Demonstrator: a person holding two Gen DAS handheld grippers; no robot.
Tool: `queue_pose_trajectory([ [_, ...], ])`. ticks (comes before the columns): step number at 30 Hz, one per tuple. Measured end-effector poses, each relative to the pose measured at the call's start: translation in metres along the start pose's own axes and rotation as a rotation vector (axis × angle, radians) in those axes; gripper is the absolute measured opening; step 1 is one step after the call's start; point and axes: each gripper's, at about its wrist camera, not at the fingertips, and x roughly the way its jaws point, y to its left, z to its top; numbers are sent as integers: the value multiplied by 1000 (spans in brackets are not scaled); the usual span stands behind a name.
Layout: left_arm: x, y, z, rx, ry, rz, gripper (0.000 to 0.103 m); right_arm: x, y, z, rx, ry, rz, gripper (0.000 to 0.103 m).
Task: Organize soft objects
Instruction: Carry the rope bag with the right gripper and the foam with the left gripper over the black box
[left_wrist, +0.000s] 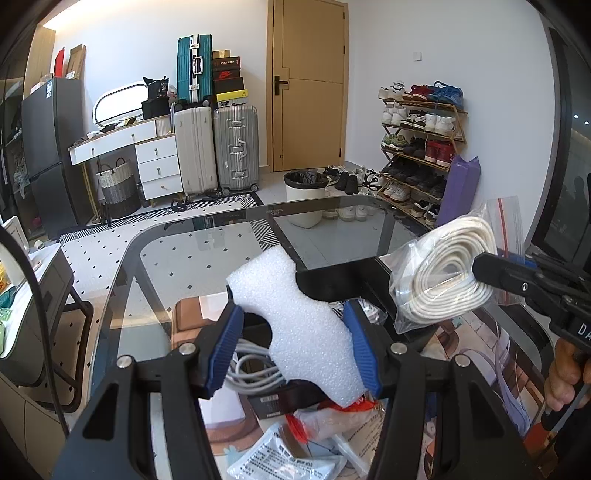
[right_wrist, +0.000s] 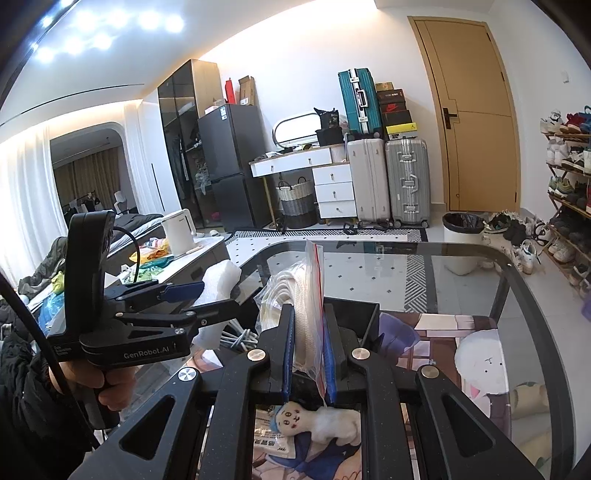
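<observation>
Left gripper (left_wrist: 293, 343) clamped on a white foam block (left_wrist: 295, 317), held above the glass table (left_wrist: 166, 258); grey cable coil (left_wrist: 251, 369) and packets lie below it. Black box (left_wrist: 332, 280) sits just behind. Right gripper (right_wrist: 308, 354) narrow, pinching a zip bag of white cord (right_wrist: 295, 295) by its thin plastic, also aloft near the box. Risks, as judged: slick bag could slide out of the pads, since the cord's weight hangs off to one side; foam may spring loose if squeezed unevenly; both grippers close together could collide over the box.
</observation>
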Motion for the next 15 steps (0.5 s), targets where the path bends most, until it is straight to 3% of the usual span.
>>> queue_pose_trajectory([
  [15, 30, 7, 19, 5, 9, 0, 56, 28, -10, 9, 7, 31, -15, 14],
])
